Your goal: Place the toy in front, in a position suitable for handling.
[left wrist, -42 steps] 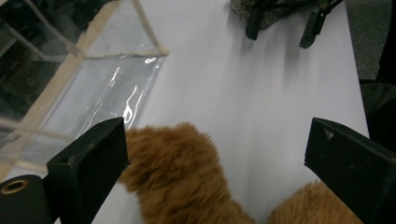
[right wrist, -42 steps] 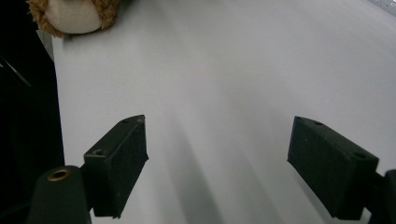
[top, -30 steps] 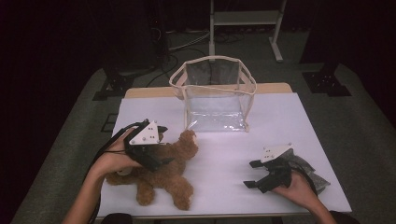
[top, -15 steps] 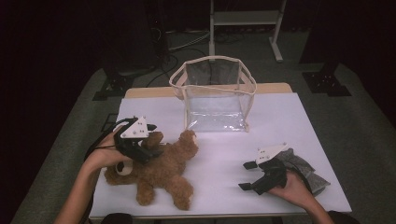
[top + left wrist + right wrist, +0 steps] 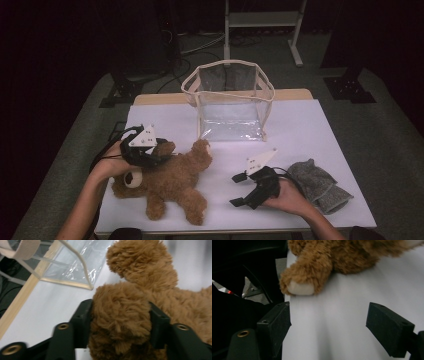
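A brown teddy bear lies on the white table, head toward the left edge. My left gripper sits over its upper body. Its jaws have just been closing, and in the left gripper view both pads press into a furry limb of the bear. A second limb sticks out beyond it toward the bag. My right gripper stands open right of the bear's legs, holding nothing. In the right gripper view a foot with a pale sole lies ahead of the jaws.
An open clear plastic bag with beige trim stands upright at the back middle of the table, seen close in the left gripper view. A grey cloth lies at the front right, behind the right hand. Dark floor and a stand lie beyond.
The left gripper came down over the bear and its jaws closed on a limb. The right gripper slid left, away from the grey cloth and toward the bear's legs.
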Available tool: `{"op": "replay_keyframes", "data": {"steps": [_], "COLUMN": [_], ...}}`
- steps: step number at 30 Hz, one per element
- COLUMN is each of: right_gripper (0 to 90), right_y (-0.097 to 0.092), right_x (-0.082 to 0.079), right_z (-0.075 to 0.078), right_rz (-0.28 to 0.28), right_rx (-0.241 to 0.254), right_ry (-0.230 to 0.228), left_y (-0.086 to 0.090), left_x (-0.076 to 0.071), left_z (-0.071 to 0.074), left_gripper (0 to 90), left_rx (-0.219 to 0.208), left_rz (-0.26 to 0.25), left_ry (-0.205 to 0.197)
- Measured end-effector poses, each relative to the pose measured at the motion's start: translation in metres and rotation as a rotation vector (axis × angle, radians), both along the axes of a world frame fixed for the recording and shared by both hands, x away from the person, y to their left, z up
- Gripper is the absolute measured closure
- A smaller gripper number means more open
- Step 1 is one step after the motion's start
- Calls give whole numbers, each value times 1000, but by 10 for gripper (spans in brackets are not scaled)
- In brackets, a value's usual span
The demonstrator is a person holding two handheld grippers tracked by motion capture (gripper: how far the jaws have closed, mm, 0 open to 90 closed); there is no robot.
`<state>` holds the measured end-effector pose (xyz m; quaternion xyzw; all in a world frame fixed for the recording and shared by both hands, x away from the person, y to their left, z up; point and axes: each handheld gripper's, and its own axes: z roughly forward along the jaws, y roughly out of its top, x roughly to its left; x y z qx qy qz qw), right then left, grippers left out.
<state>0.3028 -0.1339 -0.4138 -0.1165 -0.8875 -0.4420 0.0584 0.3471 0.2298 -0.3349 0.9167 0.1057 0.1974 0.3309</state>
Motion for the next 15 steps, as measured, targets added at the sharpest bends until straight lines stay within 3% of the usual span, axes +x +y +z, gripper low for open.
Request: {"op": "replay_keyframes", "data": {"steps": [6,12,15], "right_gripper": [183,186,228], "right_y": [44,75,87], "right_x": [0,1,1], "right_z": [-5,-18,-24], "right_rz": [91,125,138], "right_rx": [-10,-36,-36], "right_ry": [24,57,78], "left_y": [1,0,0], "left_x": [-1,-3,-3], "left_z": [0,-1,0], "left_gripper": [651,681,683], "left_rx": [3,16,10], "left_rz": [2,-23,-19], "left_ry": [-12,-26,-7]}}
